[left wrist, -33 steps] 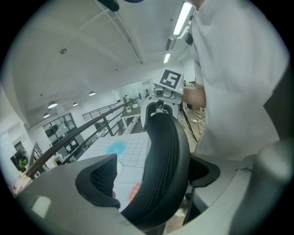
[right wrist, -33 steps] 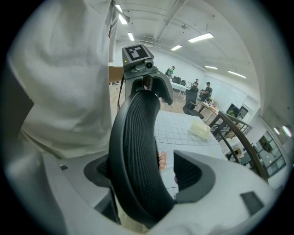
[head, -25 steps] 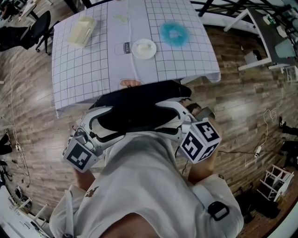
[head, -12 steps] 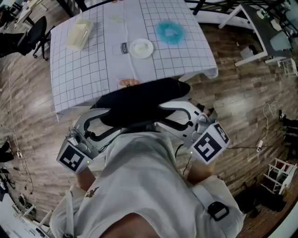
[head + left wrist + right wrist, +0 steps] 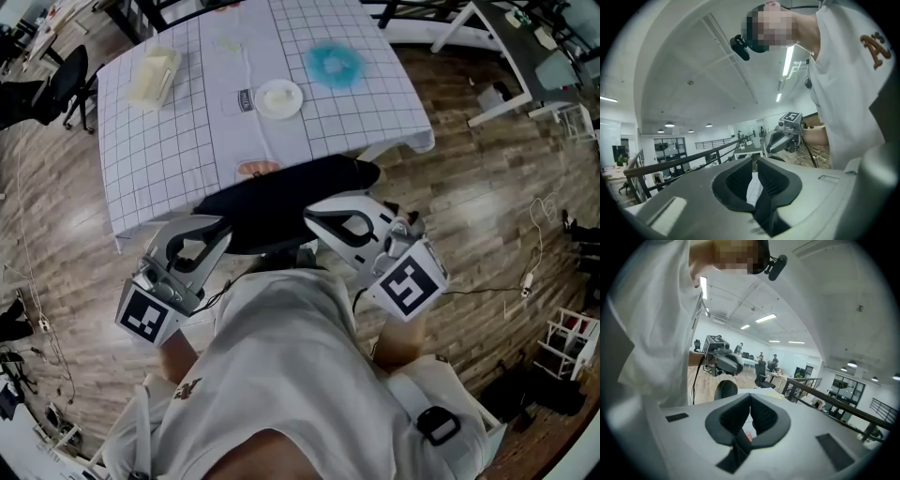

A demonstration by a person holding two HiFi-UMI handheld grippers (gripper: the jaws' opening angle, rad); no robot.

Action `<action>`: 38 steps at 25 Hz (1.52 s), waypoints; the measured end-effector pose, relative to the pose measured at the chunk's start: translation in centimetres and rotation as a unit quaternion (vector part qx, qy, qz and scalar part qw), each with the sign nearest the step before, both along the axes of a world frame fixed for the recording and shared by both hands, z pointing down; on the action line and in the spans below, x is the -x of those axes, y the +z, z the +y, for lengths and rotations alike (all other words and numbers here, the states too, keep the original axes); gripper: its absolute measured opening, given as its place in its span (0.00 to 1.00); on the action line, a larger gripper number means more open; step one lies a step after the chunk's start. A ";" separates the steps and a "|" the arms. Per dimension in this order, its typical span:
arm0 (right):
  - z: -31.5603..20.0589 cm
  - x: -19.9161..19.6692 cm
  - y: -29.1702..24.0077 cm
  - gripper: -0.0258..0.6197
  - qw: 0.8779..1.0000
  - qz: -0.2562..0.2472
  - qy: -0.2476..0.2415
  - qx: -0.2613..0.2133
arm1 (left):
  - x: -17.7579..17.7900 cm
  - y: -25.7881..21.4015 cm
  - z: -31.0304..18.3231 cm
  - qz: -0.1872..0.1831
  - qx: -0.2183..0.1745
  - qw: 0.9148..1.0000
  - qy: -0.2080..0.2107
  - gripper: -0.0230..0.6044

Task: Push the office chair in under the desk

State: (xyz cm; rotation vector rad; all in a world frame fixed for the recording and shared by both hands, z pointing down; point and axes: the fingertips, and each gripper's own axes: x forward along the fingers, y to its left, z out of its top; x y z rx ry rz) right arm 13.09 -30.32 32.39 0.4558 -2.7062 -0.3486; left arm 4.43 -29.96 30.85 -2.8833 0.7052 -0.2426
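Observation:
The black office chair [image 5: 281, 197] stands at the near edge of the desk [image 5: 169, 141], which is covered by a white gridded cloth. The chair's back reaches the cloth's hanging edge. My left gripper [image 5: 221, 228] hovers over the chair back's left side. Its jaws have just been closing and now meet, with nothing between them [image 5: 753, 161]. My right gripper [image 5: 311, 212] hangs over the chair back's right side, shut and empty [image 5: 750, 397]. Each gripper view shows the other gripper across from it. The chair back [image 5: 725, 390] shows below in the right gripper view.
On the desk lie a white plate [image 5: 279, 98], a blue round thing [image 5: 335, 66] and a cream box [image 5: 150, 80]. Another black chair [image 5: 58, 80] stands at the far left. White desk frames [image 5: 525, 56] stand at the far right, and cables trail on the wooden floor.
Both grippers have risen and tipped up from the sides of the chair back. Their jaws have gone from wide open to closed. The chair stays at the desk edge.

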 end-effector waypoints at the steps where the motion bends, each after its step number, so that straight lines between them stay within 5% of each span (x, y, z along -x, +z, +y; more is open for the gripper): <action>1: -0.1 0.0 -0.2 0.04 1.000 -0.010 0.004 -0.001 | 0.1 -0.1 -0.2 0.003 0.000 1.000 -0.004 0.08; 11: -2.5 0.4 -2.3 0.04 0.993 -0.087 0.077 -0.005 | 0.1 -0.5 -2.4 0.021 0.007 0.998 -0.055 0.04; 15: -2.7 0.9 -1.5 0.04 0.990 -0.102 0.088 0.031 | 0.2 -0.6 -3.5 0.039 0.017 0.995 -0.088 0.04; 38: -2.9 1.7 -0.2 0.04 0.989 -0.101 0.076 0.075 | 0.1 0.8 -4.4 0.064 0.052 0.993 -0.089 0.04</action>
